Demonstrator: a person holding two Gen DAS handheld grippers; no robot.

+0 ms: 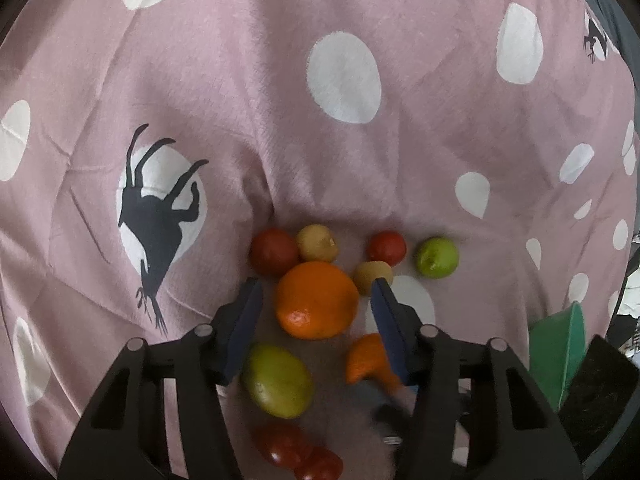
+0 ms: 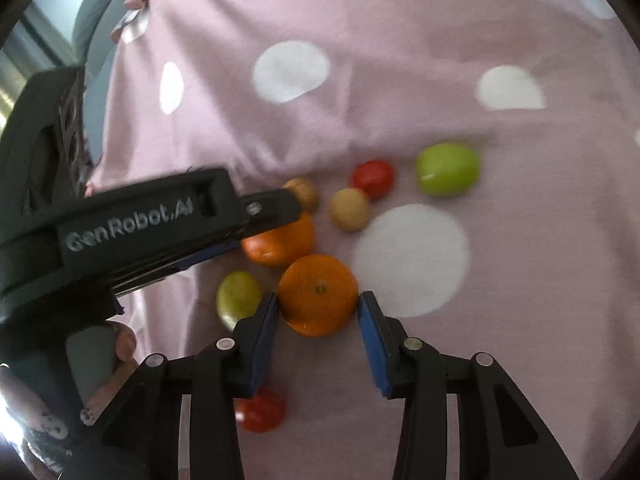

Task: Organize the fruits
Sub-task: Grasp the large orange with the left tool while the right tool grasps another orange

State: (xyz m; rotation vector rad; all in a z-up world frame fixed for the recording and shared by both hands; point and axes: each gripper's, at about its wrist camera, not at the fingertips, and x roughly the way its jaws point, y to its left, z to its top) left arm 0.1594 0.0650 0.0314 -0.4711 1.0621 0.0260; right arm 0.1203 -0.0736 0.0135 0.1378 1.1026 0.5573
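Observation:
Loose fruit lies on a pink dotted blanket [image 1: 320, 160]. My left gripper [image 1: 316, 282] stands open around a large orange [image 1: 318, 300], with a gap between each blue pad and the peel. From the right wrist view this left gripper [image 2: 276, 216] reaches in from the left over that same orange [image 2: 280, 240]. My right gripper [image 2: 319, 297] is shut on a second orange [image 2: 318, 294], both pads touching its sides. That second orange [image 1: 368, 360] is half hidden behind my left gripper's right finger.
Around the oranges lie two red fruits [image 1: 274, 252] [image 1: 386, 248], two brownish ones [image 1: 316, 242] [image 1: 372, 276], a green apple [image 1: 437, 258], a yellow-green fruit [image 1: 278, 380] and more red fruit [image 1: 288, 444]. A green object [image 1: 560, 352] sits at the right edge. A hand [image 2: 120, 344] holds the left gripper.

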